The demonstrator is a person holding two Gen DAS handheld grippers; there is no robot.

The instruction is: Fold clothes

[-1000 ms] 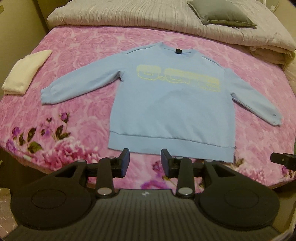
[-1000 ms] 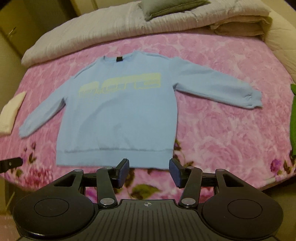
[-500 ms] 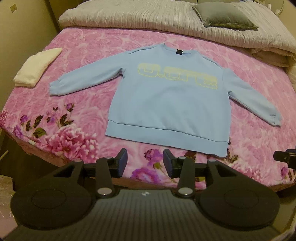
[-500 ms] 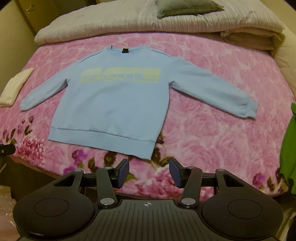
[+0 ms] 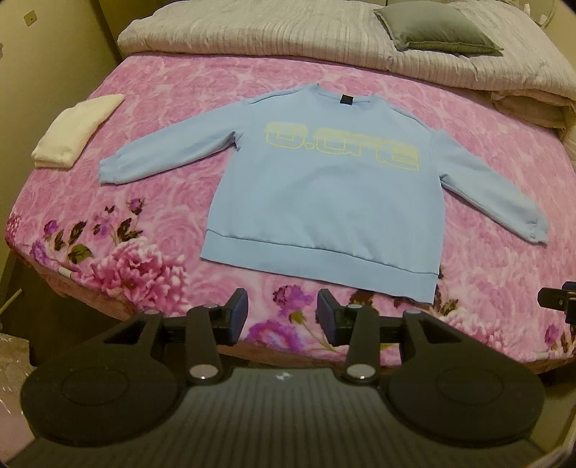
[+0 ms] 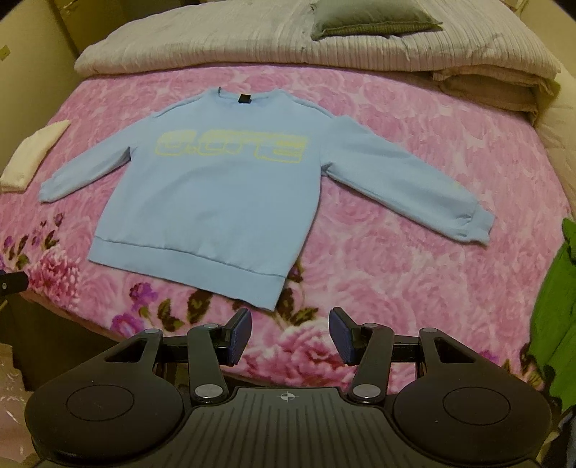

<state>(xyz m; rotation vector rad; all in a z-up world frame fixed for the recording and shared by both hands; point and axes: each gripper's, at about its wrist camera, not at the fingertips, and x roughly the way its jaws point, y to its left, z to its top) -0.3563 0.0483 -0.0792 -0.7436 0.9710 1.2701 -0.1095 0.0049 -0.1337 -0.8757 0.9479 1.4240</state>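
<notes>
A light blue sweatshirt (image 5: 324, 194) with yellow lettering lies flat, face up, on the pink floral bed cover, sleeves spread out, hem toward me. It also shows in the right wrist view (image 6: 216, 194). My left gripper (image 5: 282, 316) is open and empty, held above the bed's front edge just short of the hem. My right gripper (image 6: 289, 331) is open and empty, near the front edge, just right of the hem's right corner. The right gripper's tip shows at the left wrist view's right edge (image 5: 556, 298).
A folded cream cloth (image 5: 77, 129) lies at the bed's left side. A grey quilt (image 5: 288, 39) and a grey pillow (image 5: 439, 30) lie at the head. A green garment (image 6: 554, 309) sits at the bed's right edge. Floor lies below the front edge.
Both grippers have pulled back and risen from the hem; the sweatshirt now looks farther off. The right gripper has shifted right. The sweatshirt has not moved.
</notes>
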